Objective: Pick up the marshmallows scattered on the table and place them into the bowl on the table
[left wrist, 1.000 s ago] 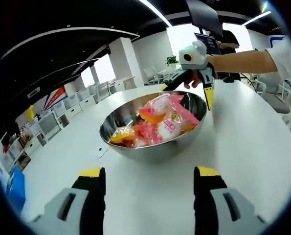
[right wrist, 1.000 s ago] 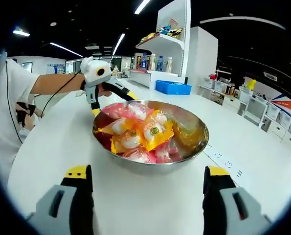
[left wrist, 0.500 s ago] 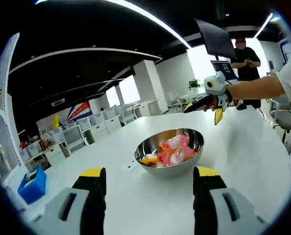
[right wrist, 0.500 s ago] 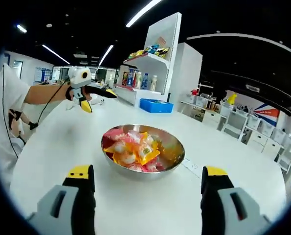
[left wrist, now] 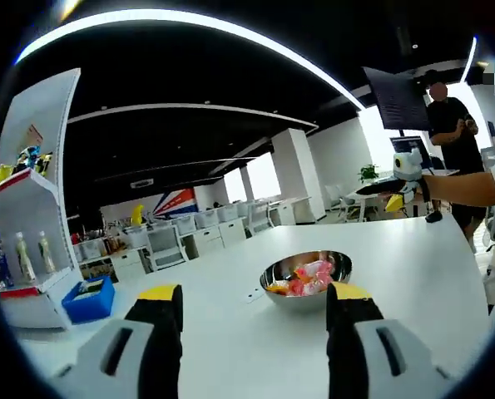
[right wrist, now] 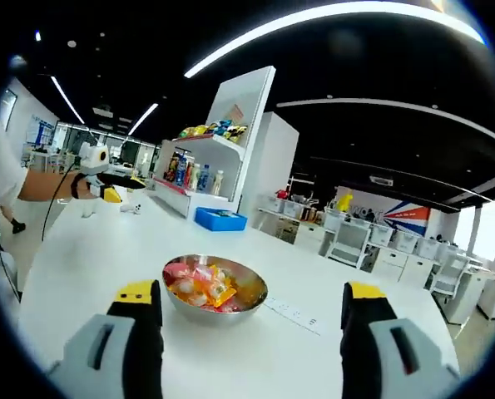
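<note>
I see a white shelf unit (right wrist: 218,141) on my far side of the table (right wrist: 89,249), stocked with bottles (right wrist: 193,176) on the lower level and colourful packets (right wrist: 204,129) on top. A blue bin (right wrist: 219,219) sits at its foot. Rows of white desks (right wrist: 372,245) and chairs run behind. In the left gripper view a person (left wrist: 452,133) stands by a dark monitor (left wrist: 395,98). A potted plant (left wrist: 368,173) stands near the windows.

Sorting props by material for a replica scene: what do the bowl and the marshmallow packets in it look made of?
Bowl: apparently polished metal, probably stainless steel; its wall mirrors the white table. Marshmallow packets: seemingly thin glossy plastic film in pink, orange and yellow, crinkled, with small highlights.
</note>
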### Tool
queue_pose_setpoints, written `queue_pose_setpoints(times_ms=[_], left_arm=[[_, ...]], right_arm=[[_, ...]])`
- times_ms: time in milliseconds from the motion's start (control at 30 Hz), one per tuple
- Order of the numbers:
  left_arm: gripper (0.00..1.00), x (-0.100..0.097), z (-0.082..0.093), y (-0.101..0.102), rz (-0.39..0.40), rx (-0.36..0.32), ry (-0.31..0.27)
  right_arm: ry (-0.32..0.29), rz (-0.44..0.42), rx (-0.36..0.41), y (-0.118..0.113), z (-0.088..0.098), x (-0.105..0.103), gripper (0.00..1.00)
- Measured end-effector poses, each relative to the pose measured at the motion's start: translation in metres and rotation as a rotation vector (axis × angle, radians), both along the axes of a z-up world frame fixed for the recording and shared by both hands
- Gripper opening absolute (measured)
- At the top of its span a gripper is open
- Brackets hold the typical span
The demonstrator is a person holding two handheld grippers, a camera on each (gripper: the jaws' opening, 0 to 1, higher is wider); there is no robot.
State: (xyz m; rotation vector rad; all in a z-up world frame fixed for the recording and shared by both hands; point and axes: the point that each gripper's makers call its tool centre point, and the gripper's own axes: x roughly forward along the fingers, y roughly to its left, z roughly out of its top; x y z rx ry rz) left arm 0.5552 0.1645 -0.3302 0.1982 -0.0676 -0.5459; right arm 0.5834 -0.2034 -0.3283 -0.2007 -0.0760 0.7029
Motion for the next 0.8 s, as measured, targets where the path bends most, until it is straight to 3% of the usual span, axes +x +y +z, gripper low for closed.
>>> queue_pose_setpoints(times_ms=[67,200,333,800], left_arm=[[0.71,-0.010,0.001,-0.003,-0.003,-0.007,-0.003],[0.71,-0.025,0.001,0.001,0.063,0.022,-0.016],[0.70,-0.040,0.002,0.007,0.100,0.009,-0.025],[0.69,-0.087,0.003,0.070,0.298,-0.061,-0.103]], right_arm=[[-0.031,0.007,0.026,-0.004,0.007,-0.010,0.86],[-0.047,-0.064,0.043,-0.023,0.007,-0.027,0.86],[-0.063,-0.118,0.056,-0.041,0.002,-0.045,0.85],[-0.091,-0.228,0.050,-0.078,-0.001,-0.096,0.84]])
